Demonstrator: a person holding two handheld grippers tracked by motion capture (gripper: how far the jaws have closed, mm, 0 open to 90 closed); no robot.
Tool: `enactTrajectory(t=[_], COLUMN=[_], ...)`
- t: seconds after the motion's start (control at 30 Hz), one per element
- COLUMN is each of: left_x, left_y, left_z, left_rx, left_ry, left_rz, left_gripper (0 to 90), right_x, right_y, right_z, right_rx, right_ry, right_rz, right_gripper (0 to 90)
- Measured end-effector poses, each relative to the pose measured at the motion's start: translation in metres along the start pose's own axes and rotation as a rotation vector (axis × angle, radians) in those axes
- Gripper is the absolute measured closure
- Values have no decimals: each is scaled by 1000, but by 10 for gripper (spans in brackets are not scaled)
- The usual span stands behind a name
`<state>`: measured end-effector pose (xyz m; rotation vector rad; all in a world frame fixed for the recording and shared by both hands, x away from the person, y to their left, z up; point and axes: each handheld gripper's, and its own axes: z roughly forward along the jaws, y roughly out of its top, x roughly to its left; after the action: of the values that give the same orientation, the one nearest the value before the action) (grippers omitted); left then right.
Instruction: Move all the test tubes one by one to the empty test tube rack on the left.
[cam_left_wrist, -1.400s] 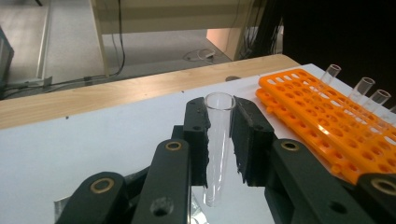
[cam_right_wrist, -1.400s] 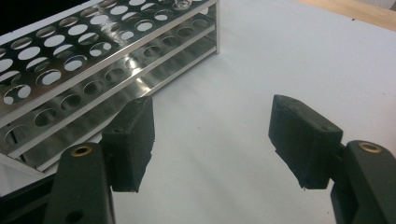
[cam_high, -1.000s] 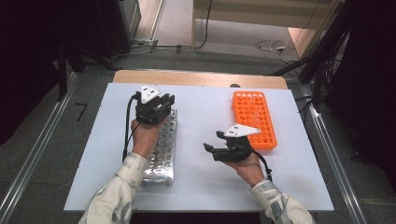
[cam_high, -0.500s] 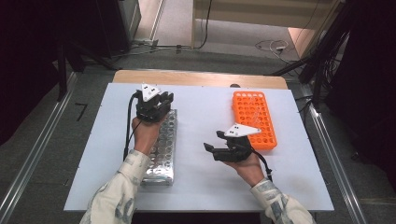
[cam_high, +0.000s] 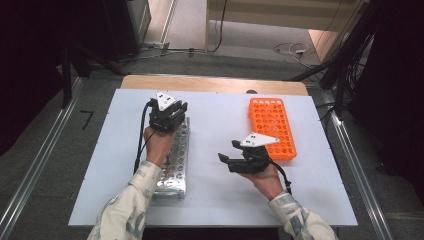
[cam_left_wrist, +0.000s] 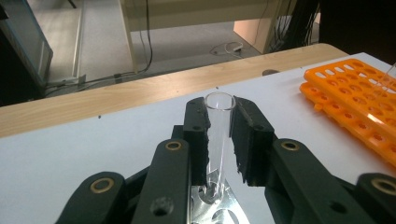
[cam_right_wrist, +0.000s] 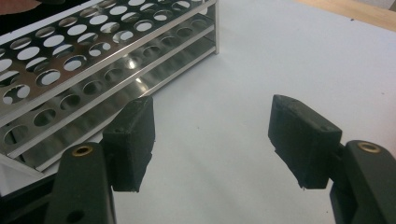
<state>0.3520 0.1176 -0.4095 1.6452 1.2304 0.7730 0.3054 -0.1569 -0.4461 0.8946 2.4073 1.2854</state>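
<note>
A white table (cam_high: 215, 200) carries two racks, with dark floor, cables and furniture legs behind it. On the person's left lies a long metal rack (cam_high: 176, 165), partly covered by the left hand (cam_high: 157, 145) and sleeve; on the right, well apart from it, an orange rack (cam_high: 272, 127) lies by the far edge, its near corner hidden behind the right claw's grey plate. The left claw (cam_left_wrist: 219, 135) hangs over the far end of the metal rack, its jaws clamped on a clear glass tube (cam_left_wrist: 217, 140) held upright, open mouth up; the tube's foot sits low at the rack's top plate, though whether it is inside a hole cannot be told. The right claw (cam_right_wrist: 212, 140) rests between the two racks, jaws wide apart with nothing between them, pointing toward the metal rack's side. In the left gripper view a second clear tube (cam_left_wrist: 386, 79) leans in the orange rack, cut off by the frame edge. No readable writing or labels can be made out on either rack
</note>
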Motion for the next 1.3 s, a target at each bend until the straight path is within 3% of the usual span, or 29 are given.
enactTrajectory(t=[0.7,1.3], left_x=[0,3], left_y=[-11,-18], left_z=[6,10], left_rx=[71,134], left_ry=[-1,-16], left_rz=[0,-24], left_gripper=[750,740], right_x=[1,1], right_y=[0,-1], right_z=[1,1], right_rx=[4,6], right_ry=[1,2], right_rz=[-4,-4], right_gripper=[305,305])
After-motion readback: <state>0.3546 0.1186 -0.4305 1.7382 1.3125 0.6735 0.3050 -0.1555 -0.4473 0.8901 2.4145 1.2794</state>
